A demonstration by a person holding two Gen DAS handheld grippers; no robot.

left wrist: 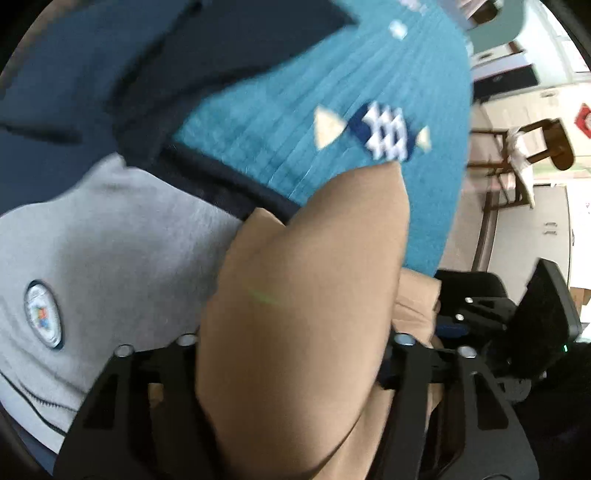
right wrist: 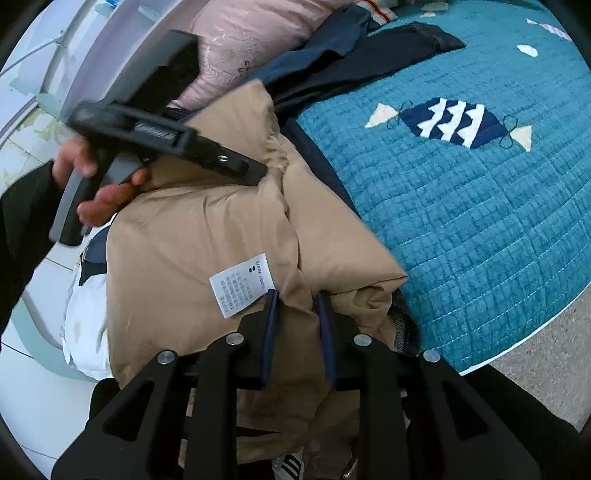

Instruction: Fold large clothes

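Observation:
A tan padded garment point(right wrist: 207, 229) with a white care label point(right wrist: 242, 284) hangs bunched over the edge of a teal quilted bed cover point(right wrist: 480, 206). My right gripper point(right wrist: 297, 295) is shut on a fold of it near the label. My left gripper point(right wrist: 255, 177), held by a hand, bites into the garment's upper part in the right wrist view. In the left wrist view the tan garment point(left wrist: 303, 295) fills the space between my left fingers point(left wrist: 402, 343), whose tips are hidden by cloth. The right gripper's body point(left wrist: 517, 325) shows at lower right there.
A grey shirt with a round badge point(left wrist: 110, 258) and dark navy clothes point(left wrist: 147, 74) lie on the bed beside the tan garment. A pink pillow point(right wrist: 255, 33) sits at the bed's head. A wooden chair point(left wrist: 532, 147) stands beyond the bed. A white garment point(right wrist: 88, 306) hangs below.

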